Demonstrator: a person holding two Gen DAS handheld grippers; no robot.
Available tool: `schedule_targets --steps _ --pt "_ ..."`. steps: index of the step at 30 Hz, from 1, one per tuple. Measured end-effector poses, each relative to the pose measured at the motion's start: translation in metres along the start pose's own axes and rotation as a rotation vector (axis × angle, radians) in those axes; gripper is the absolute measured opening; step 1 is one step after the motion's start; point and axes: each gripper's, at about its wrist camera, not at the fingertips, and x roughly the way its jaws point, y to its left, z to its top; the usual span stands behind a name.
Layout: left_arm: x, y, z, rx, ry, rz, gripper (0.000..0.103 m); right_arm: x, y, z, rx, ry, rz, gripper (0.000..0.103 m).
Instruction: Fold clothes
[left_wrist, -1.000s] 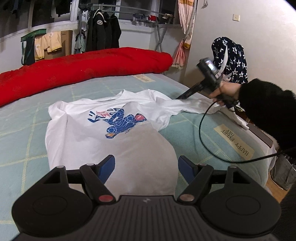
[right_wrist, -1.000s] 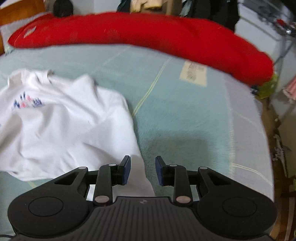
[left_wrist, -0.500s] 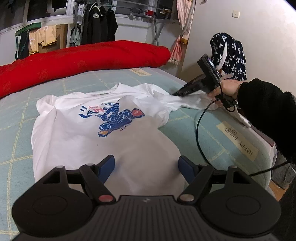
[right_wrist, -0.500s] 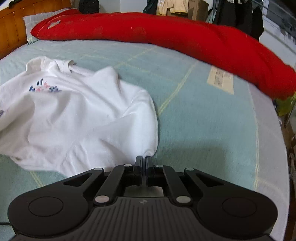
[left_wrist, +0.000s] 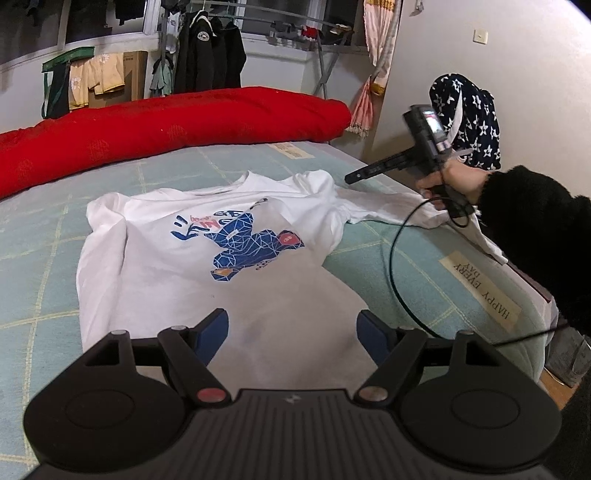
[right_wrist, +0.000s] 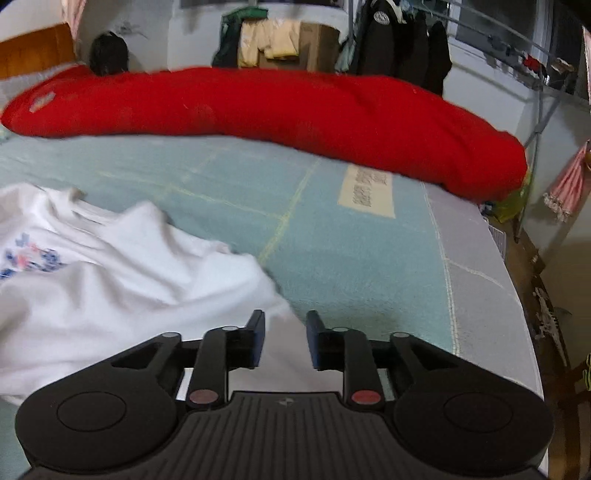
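Note:
A white T-shirt (left_wrist: 207, 280) with a blue print lies face up on the pale green bed (left_wrist: 406, 266). Its right sleeve (left_wrist: 384, 206) is stretched out toward the bed's right edge. My left gripper (left_wrist: 293, 332) hovers open over the shirt's lower hem, nothing between its fingers. In the left wrist view a hand holds my right gripper (left_wrist: 351, 179) raised a little above that sleeve. In the right wrist view the right gripper (right_wrist: 284, 332) is open, with the sleeve's end (right_wrist: 280, 314) lying loose below the gap and the shirt (right_wrist: 110, 280) spreading left.
A long red rolled duvet (left_wrist: 166, 129) runs along the far side of the bed. A black cable (left_wrist: 395, 266) trails from the right gripper across the bed. The bed's edge (right_wrist: 491, 295) drops off at the right. Hung clothes (left_wrist: 207, 55) and a star-patterned garment (left_wrist: 469, 118) line the walls.
The right gripper closed on the sleeve's end half a second ago; now it has opened, let go and risen off the bed. The left gripper stays open over the hem.

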Motion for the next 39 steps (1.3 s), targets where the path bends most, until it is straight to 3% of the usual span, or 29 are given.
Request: schedule_targets --steps 4,7,12,17,24,31,35,39 --pt "-0.001 -0.003 -0.002 0.004 0.008 0.011 0.077 -0.007 0.008 -0.013 0.028 0.037 0.059 0.04" --pt "-0.002 0.0 -0.004 -0.008 0.029 0.031 0.077 -0.001 0.004 -0.04 0.079 0.141 0.02 0.043" --pt "-0.016 0.007 -0.011 -0.034 0.033 0.05 0.077 -0.046 0.017 -0.054 0.123 0.118 -0.029 0.065" --pt "-0.039 0.008 -0.023 -0.047 0.014 0.081 0.078 -0.095 0.078 -0.058 0.076 0.076 0.113 0.092" --pt "-0.069 0.011 -0.045 -0.055 0.006 0.164 0.079 -0.141 0.179 -0.071 0.038 0.039 0.329 0.096" --pt "-0.07 -0.012 -0.046 0.088 0.013 0.144 0.079 -0.162 0.239 -0.128 0.038 0.051 0.196 0.097" --pt "-0.046 -0.037 -0.035 0.177 0.014 0.131 0.079 -0.174 0.253 -0.161 0.039 0.074 0.088 0.1" --pt "-0.017 -0.066 -0.026 0.287 -0.004 0.135 0.079 -0.172 0.256 -0.179 0.079 0.102 0.064 0.103"
